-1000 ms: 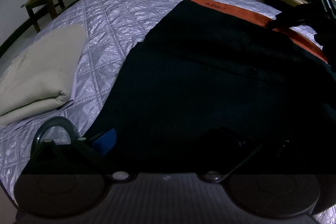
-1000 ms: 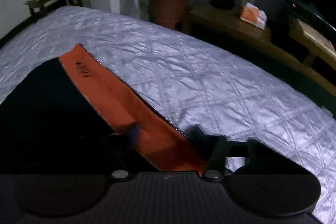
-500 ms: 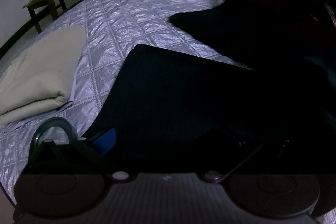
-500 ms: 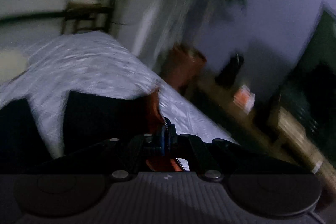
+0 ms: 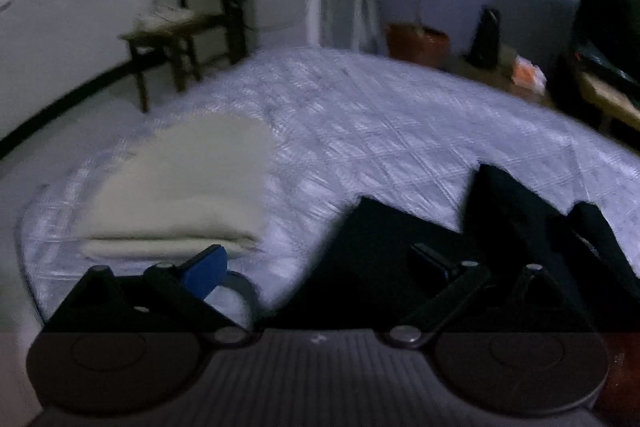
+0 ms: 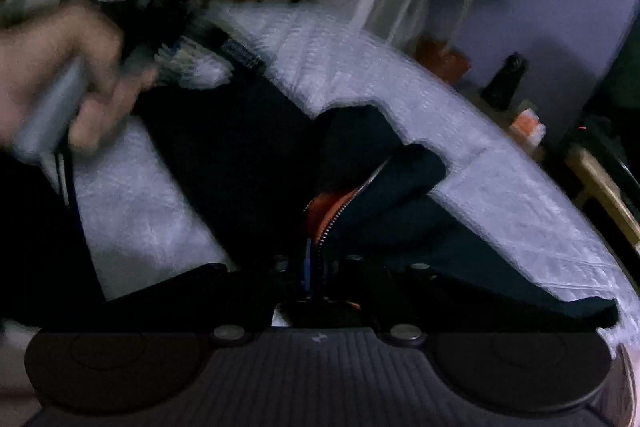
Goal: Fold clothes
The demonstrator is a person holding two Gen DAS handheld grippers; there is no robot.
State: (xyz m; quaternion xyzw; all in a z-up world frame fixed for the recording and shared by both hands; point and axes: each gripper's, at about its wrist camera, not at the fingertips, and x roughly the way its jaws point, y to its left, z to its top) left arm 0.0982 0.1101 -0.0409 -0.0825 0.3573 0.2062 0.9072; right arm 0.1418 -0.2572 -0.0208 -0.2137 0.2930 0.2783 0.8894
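A dark jacket (image 6: 248, 147) with an orange lining (image 6: 330, 209) and a zip lies bunched on the quilted bed (image 6: 352, 67). My right gripper (image 6: 314, 269) is shut on the jacket's zip edge, and the cloth hangs folded over from it. My left gripper (image 5: 320, 263) is open, with its blue pad (image 5: 206, 267) and dark finger (image 5: 434, 259) wide apart and nothing between them. It hovers over the jacket's near edge (image 5: 384, 247). Both views are blurred by motion.
A folded cream cloth (image 5: 188, 179) rests on the bed's left side. A hand (image 6: 52, 67) holding the left tool fills the right view's left side. Beyond the bed stand a wooden chair (image 5: 180, 35), a plant pot (image 5: 418, 39) and a dark speaker (image 5: 486, 35).
The right gripper closed on the orange-lined zip edge and carried it up and over the jacket, toward the near side. The left gripper lifted off the cloth, still open.
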